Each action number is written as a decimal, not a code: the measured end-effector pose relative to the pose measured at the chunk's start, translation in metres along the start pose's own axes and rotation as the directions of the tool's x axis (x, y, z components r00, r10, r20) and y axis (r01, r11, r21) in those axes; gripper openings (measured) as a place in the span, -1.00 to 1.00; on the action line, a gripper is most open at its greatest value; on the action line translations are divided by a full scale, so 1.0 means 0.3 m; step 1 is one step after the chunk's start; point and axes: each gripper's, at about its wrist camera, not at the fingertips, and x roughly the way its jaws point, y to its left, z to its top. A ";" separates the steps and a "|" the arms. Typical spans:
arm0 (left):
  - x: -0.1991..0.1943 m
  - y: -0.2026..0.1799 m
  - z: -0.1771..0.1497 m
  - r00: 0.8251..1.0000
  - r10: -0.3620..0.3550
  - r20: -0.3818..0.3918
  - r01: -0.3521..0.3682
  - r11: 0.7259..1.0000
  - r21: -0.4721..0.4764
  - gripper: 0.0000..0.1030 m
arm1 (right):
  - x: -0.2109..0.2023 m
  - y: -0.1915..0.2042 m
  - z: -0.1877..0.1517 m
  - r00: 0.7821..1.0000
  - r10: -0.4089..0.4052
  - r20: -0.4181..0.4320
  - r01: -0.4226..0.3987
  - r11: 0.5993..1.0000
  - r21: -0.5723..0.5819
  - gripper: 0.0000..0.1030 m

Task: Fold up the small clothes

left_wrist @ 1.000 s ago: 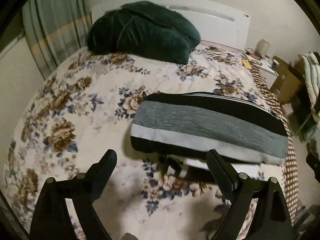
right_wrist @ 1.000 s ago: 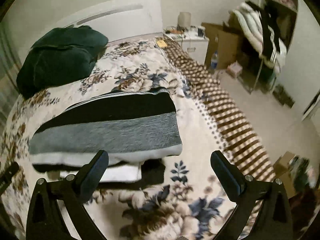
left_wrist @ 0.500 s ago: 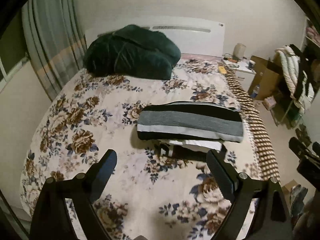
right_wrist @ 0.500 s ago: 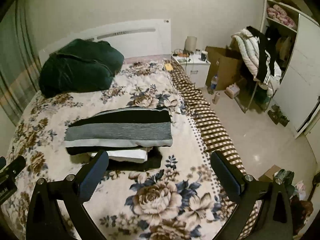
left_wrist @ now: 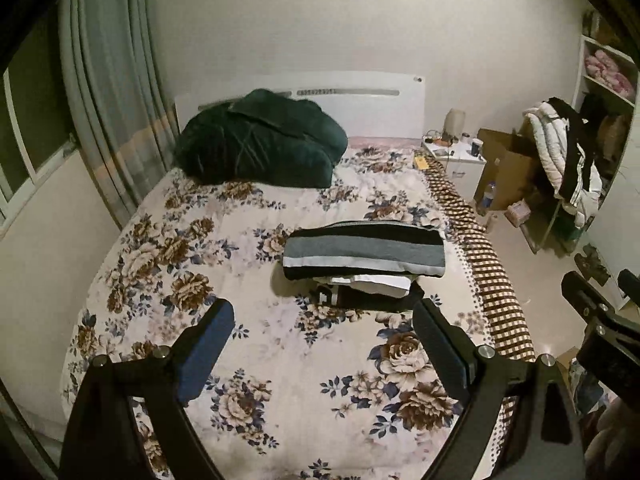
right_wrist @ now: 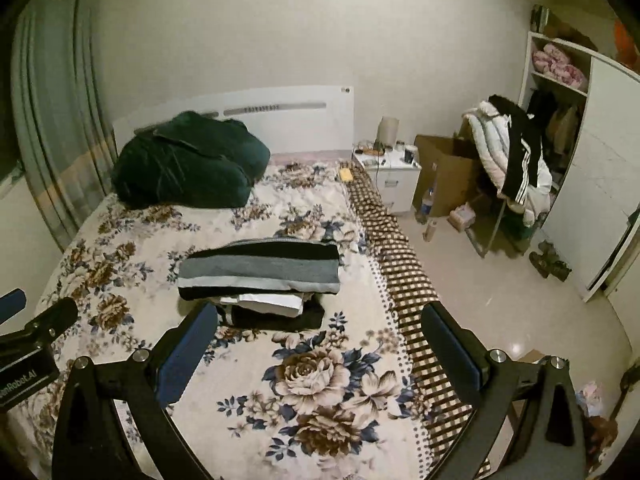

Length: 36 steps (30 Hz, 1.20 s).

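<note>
A folded black, grey and white striped garment (left_wrist: 364, 251) lies on top of a small stack of folded white and black clothes (left_wrist: 372, 292) on the floral bedspread (left_wrist: 200, 248). The stack also shows in the right wrist view (right_wrist: 260, 270). My left gripper (left_wrist: 324, 324) is open and empty, held high and well back from the stack. My right gripper (right_wrist: 320, 330) is open and empty, also pulled back above the bed's near end. The right gripper's body shows at the right edge of the left wrist view (left_wrist: 600, 320).
A dark green bundled duvet (left_wrist: 260, 142) lies at the white headboard (left_wrist: 360, 100). A brown checked blanket (right_wrist: 400, 264) hangs along the bed's right side. A nightstand (right_wrist: 394, 178), cardboard box (right_wrist: 444, 172), clothes rack (right_wrist: 512, 160) and wardrobe (right_wrist: 600, 184) stand on the right. Curtains (left_wrist: 108, 88) hang on the left.
Both grippers have drawn back and up from the folded stack, which now looks smaller and farther away. The stack has not moved. Both stay open.
</note>
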 end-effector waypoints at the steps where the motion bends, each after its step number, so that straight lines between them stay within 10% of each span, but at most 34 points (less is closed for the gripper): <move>1: -0.022 0.001 -0.001 1.000 -0.004 0.006 0.004 1.000 -0.003 0.78 | -0.040 -0.002 0.004 1.000 0.002 0.007 -0.002 1.000 -0.001 1.00; 13: -0.182 0.031 -0.033 0.997 0.000 0.073 0.003 0.999 -0.041 0.78 | -0.341 -0.007 0.011 0.998 0.030 0.052 -0.030 1.000 -0.004 1.00; 36: -0.226 0.035 -0.047 0.998 0.012 0.066 -0.010 0.999 -0.032 1.00 | -0.332 -0.026 0.017 0.998 0.043 0.046 -0.042 0.999 -0.029 1.00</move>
